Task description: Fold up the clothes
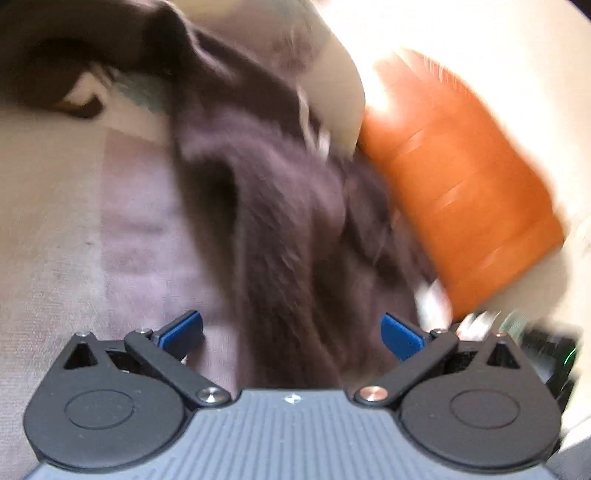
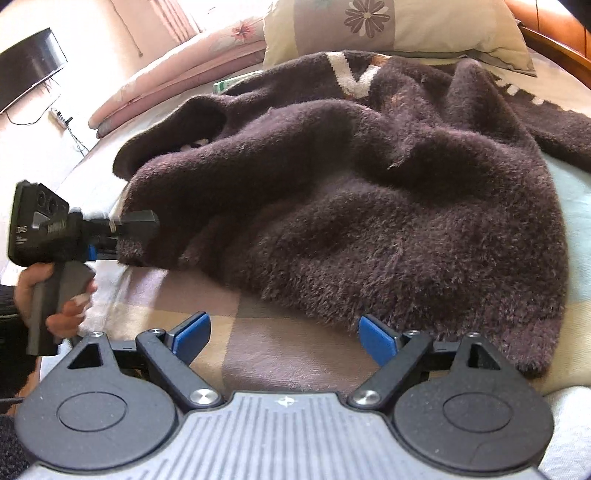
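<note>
Two grippers are in front of me, and I see both sets of fingers standing wide with nothing pressed between the blue pads. My right gripper (image 2: 284, 338) points down at the near edge of the bed (image 2: 258, 332), its pads apart over the checked bedcover, with the hem of the sweater (image 2: 351, 192) just beyond the right-hand pad and not touching it as far as I can tell. That sweater, a fuzzy dark brown knit with a white V at the neck, lies rumpled and unfolded across the bed, one sleeve bunched up toward the left. Behind it a flowered pillow (image 2: 399, 29) leans at the head of the bed, and a pink quilt (image 2: 166, 77) is rolled along the far left side. From the right wrist view I also see my left gripper (image 2: 138, 221) at the left edge of the sweater, held by a hand (image 2: 55, 295) around its grey handle, the tip buried in the fuzzy cloth. The left wrist view is badly blurred: its own fingers (image 1: 184, 328) spread wide, the brown knit running up between them without either pad pressing on it, and a large orange shape (image 1: 461, 184) to the right that I cannot identify.
</note>
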`<state>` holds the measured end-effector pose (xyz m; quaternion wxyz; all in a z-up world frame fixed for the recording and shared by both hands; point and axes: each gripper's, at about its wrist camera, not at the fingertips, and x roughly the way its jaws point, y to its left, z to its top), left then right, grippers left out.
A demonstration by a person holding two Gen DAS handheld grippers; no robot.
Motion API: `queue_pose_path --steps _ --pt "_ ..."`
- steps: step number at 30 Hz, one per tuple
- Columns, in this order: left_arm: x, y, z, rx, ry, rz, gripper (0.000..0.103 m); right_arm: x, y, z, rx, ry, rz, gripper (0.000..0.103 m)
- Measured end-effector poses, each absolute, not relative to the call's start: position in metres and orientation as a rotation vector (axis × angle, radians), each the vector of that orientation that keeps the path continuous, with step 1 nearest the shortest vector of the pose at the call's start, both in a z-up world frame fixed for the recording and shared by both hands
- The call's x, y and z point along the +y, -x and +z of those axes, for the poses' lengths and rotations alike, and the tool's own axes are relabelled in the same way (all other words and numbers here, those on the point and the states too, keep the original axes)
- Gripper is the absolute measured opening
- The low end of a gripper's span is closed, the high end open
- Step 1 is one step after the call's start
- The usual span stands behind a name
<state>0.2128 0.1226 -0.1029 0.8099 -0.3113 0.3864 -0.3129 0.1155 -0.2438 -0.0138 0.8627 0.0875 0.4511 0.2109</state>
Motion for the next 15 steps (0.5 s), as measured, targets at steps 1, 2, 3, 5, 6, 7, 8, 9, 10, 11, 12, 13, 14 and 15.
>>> queue_pose_path --steps 1,2,3,5,6,7,8,9,10,11,12,13,14,15 --pt "0.124 -0.214 -0.103 0.828 0.678 -0.658 0.102 -0.245 -0.115 -0.014 0.947 -0.186 0.441 0.091" --pt "0.125 -0.214 -0.102 0.83 0.69 -0.648 0.102 -0.247 -0.115 -0.016 0.95 -0.192 0.436 0.091" --pt "0.125 -0.215 -0.102 0.832 0.694 -0.639 0.101 -0.248 -0.115 -0.017 0.953 -0.198 0.431 0.091" --pt "0.119 -0.214 -0.099 0.838 0.632 -0.627 0.097 -0.252 -0.116 -0.021 0.959 -0.216 0.417 0.091" --pt "0.116 -0.213 -0.097 0.841 0.607 -0.618 0.096 -0.254 -0.117 -0.022 0.961 -0.225 0.411 0.091" --pt "0.115 -0.212 -0.096 0.844 0.611 -0.595 0.092 -0.255 -0.116 -0.023 0.96 -0.23 0.411 0.091" --pt "0.117 -0.211 -0.096 0.848 0.627 -0.57 0.085 -0.255 -0.116 -0.022 0.956 -0.232 0.415 0.091" --pt "0.118 -0.21 -0.096 0.852 0.644 -0.544 0.081 -0.256 -0.115 -0.022 0.95 -0.232 0.422 0.091" --pt "0.12 -0.208 -0.097 0.856 0.66 -0.519 0.072 -0.256 -0.114 -0.021 0.944 -0.231 0.429 0.091" --pt "0.122 -0.207 -0.097 0.859 0.682 -0.497 0.07 -0.256 -0.114 -0.02 0.939 -0.23 0.435 0.091" --pt "0.126 -0.206 -0.1 0.857 0.728 -0.493 0.07 -0.256 -0.114 -0.02 0.936 -0.231 0.438 0.091" --pt "0.13 -0.206 -0.104 0.85 0.769 -0.493 0.07 -0.257 -0.114 -0.021 0.936 -0.233 0.44 0.091" --pt "0.132 -0.206 -0.106 0.845 0.777 -0.488 0.067 -0.257 -0.115 -0.022 0.937 -0.237 0.444 0.091" --pt "0.134 -0.207 -0.108 0.842 0.781 -0.483 0.065 -0.256 -0.116 -0.022 0.935 -0.235 0.451 0.091"
